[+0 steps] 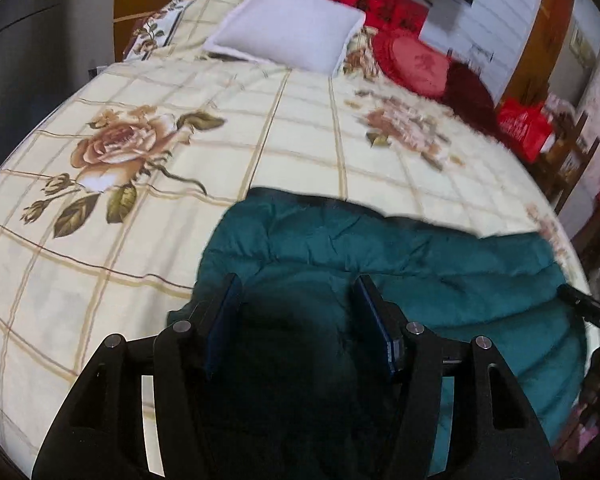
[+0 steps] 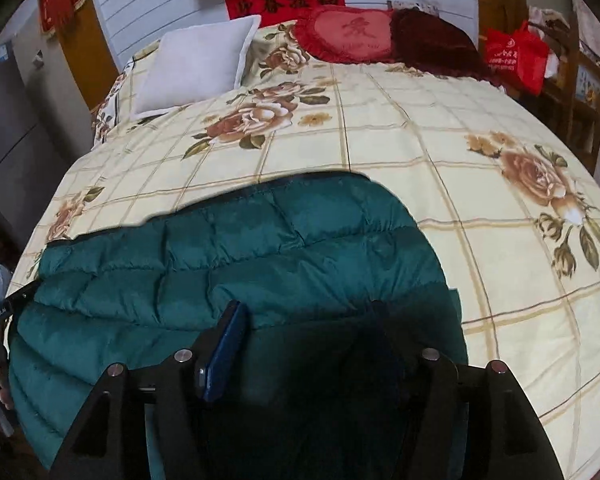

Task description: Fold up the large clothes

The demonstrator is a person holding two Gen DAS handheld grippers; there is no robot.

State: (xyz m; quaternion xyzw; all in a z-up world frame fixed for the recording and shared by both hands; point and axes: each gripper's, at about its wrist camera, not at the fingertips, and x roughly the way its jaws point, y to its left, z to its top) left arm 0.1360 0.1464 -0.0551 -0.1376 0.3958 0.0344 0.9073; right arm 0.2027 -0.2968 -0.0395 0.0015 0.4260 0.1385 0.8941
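A teal quilted down jacket (image 1: 380, 248) (image 2: 260, 248) lies folded on the bed's near edge. My left gripper (image 1: 298, 284) hovers over its left part, jaws apart, with dark jacket fabric below and between the blue pads; they do not press on it. My right gripper (image 2: 306, 308) stands the same way over the jacket's right part, open. In the left wrist view one black finger (image 1: 588, 312) of the right gripper shows at the right edge. The left gripper's finger (image 2: 4, 308) shows at the left edge of the right wrist view.
The bed has a cream checked sheet with roses (image 1: 300, 128) (image 2: 420, 160). At its head lie a white pillow (image 1: 288, 36) (image 2: 200, 64) and a red heart cushion (image 1: 416, 64) (image 2: 352, 34). A red bag (image 2: 516, 56) and wooden furniture stand to the right.
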